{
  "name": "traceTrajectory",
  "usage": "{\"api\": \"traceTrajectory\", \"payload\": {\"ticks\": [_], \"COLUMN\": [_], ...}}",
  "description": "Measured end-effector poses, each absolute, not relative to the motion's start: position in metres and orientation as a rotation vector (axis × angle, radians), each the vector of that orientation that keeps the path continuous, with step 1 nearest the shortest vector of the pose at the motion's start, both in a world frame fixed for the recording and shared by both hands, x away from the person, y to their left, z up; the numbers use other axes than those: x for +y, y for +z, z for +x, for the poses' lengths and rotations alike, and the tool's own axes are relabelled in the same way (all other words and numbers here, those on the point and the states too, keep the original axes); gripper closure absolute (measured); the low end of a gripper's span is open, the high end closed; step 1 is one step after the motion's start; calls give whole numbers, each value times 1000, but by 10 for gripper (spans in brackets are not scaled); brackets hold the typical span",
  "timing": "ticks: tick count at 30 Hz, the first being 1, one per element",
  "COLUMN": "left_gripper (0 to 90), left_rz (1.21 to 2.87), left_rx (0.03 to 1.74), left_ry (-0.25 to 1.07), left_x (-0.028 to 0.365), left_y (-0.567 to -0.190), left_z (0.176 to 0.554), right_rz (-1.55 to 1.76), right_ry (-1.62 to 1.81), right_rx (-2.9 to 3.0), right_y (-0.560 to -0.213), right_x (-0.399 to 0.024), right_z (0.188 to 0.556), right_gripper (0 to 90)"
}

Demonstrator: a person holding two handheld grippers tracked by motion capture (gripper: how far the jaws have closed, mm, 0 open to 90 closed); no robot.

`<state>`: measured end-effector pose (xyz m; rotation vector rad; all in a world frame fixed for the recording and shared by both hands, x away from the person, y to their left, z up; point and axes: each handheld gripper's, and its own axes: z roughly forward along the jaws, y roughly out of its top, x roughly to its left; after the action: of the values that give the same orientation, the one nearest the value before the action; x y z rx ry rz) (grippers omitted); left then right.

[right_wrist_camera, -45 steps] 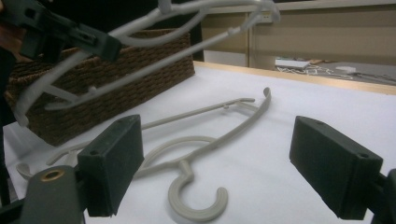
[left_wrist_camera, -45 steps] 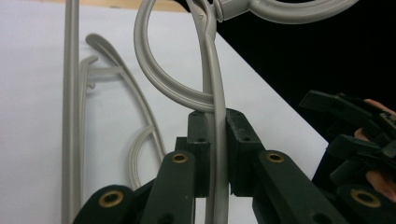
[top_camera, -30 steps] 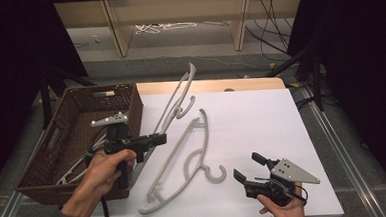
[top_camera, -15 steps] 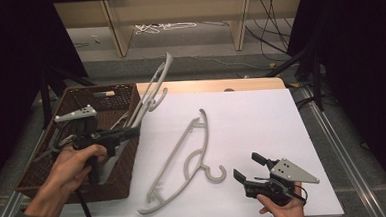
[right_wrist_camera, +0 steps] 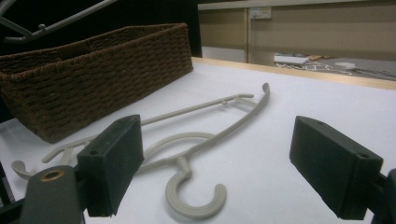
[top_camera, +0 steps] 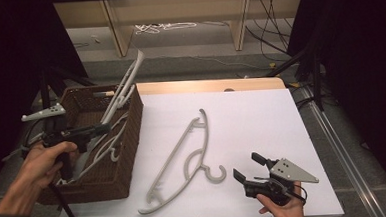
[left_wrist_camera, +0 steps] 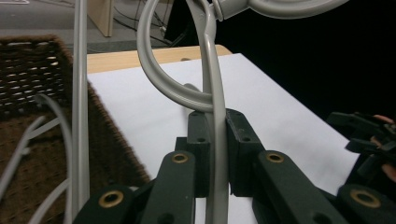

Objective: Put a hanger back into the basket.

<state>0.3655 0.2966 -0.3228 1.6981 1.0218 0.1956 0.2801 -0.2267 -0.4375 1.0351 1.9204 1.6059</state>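
Currently my left gripper (left_wrist_camera: 212,154) clamps a hanger (top_camera: 122,89) over the basket (top_camera: 132,136), right gripper (top_camera: 254,178) wide open, empty; hook may snag hangers inside.

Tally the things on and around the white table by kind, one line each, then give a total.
Grey hangers clear enough to count: 2, one flat on the table, one clamped in the left gripper over the basket; others in the basket are too tangled to count.
Wicker baskets: 1.
Grippers: 2, the right gripper open.
Total: 5.
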Motion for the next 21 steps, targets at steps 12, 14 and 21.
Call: {"api": "traceTrajectory", "payload": {"ticks": [12,14,21], "left_gripper": [812,812,813], "left_rz": [1775,1775,1800], "left_rx": [1015,1013,1030], "left_ry": [279,279,308], "left_x": [332,339,358], "left_y": [-332,-334,-342], "left_z": [366,366,366], "right_rz": [1033,1036,1044], "right_ry": [1604,1615,1591], "right_rx": [1931,1920,1942], "right_y": [-438,-438,-438], "right_x": [-227,-226,-226], "right_z": [280,280,280], "right_gripper": [183,183,183]}}
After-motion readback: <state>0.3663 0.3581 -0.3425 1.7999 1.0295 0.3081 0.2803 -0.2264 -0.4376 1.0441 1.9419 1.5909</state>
